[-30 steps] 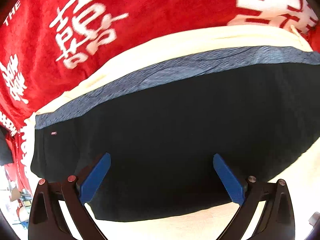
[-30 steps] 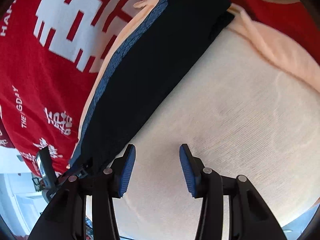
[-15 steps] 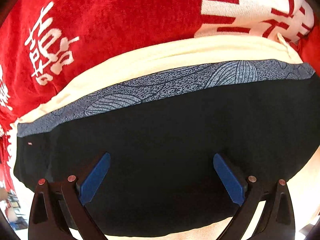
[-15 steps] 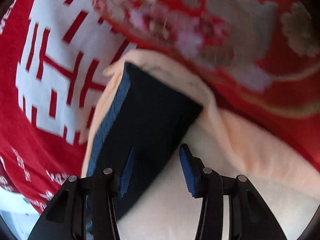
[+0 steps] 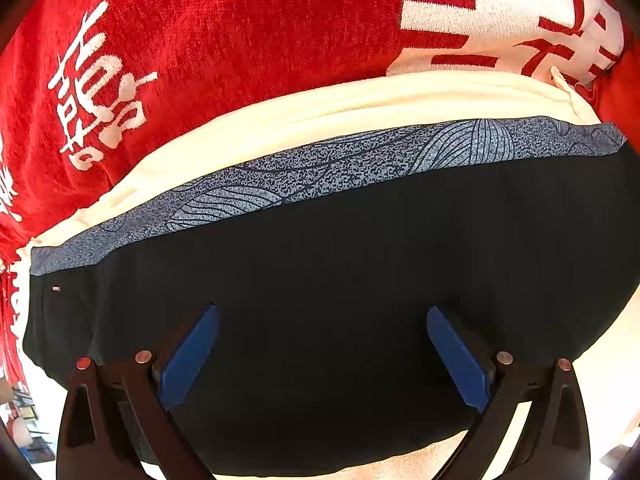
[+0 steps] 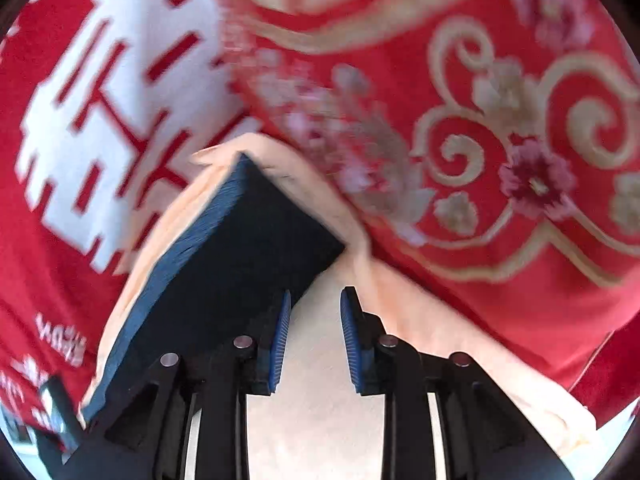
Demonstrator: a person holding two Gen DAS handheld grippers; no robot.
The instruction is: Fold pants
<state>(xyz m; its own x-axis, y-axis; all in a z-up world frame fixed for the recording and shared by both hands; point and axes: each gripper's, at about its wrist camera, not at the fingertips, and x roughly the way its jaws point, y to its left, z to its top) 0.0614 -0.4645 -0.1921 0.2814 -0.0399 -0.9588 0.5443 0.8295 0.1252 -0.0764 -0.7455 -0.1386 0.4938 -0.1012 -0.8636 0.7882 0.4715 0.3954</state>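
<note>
Left wrist view, spread left gripper (image 5: 320,344) over black pants (image 5: 340,280), right wrist view, right gripper (image 6: 314,340) parted, floral red cloth (image 6: 500,140).

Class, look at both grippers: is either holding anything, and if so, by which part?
Nothing is held. The left gripper has its jaws wide open over the black pants; the right gripper, also open, grips nothing.

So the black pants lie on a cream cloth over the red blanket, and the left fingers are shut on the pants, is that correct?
Not quite. In the left wrist view the left fingers stand wide open above the black pants, gripping nothing. The cream cloth and the red blanket are as you say.
</note>
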